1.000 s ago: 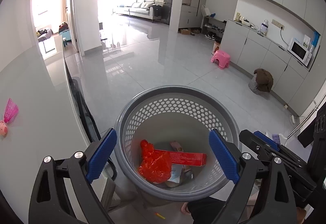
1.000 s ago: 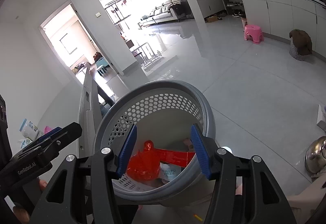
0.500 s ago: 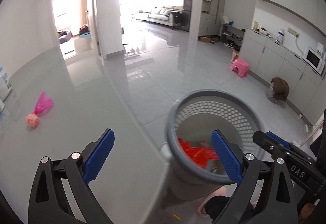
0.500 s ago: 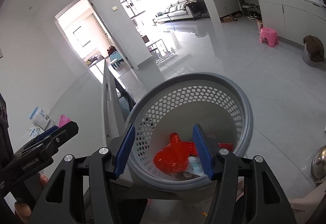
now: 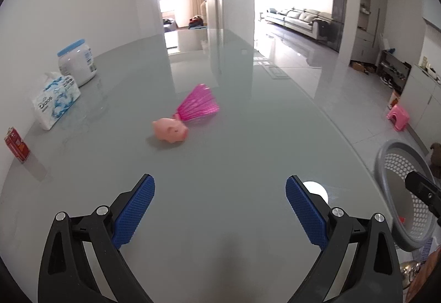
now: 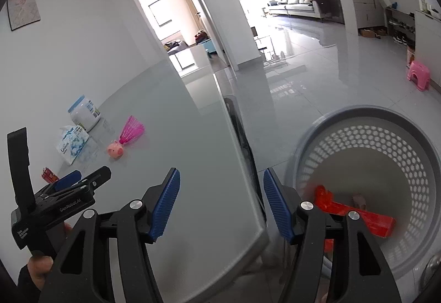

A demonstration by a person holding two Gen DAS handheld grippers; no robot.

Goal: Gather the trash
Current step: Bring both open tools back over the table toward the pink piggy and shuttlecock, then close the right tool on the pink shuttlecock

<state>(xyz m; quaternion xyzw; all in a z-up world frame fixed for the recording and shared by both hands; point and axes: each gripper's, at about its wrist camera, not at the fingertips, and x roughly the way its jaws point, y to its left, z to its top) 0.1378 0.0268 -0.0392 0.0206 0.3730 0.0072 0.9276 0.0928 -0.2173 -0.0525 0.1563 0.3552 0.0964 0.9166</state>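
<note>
My left gripper (image 5: 220, 206) is open and empty above the grey glass table (image 5: 248, 137). A pink pig toy (image 5: 170, 132) with a magenta fan-shaped net (image 5: 199, 106) lies on the table ahead of it, well apart. My right gripper (image 6: 221, 201) is open and empty over the table's edge. The grey perforated trash basket (image 6: 344, 115) stands on the floor to its right, holding a red box (image 6: 366, 220) and red plastic. The basket also shows in the left wrist view (image 5: 386, 157) at the far right. The left gripper shows in the right wrist view (image 6: 69, 181).
A tissue pack (image 5: 55, 100), a white jar with a blue lid (image 5: 75, 62) and a small red carton (image 5: 16, 144) stand at the table's left side. A pink stool (image 6: 419, 74) stands on the floor. A white round spot (image 5: 315, 188) lies near the left gripper's right finger.
Both grippers have swung left, away from over the basket toward the table. The left view now faces the pig toy; the basket has slid to the right edge of both views.
</note>
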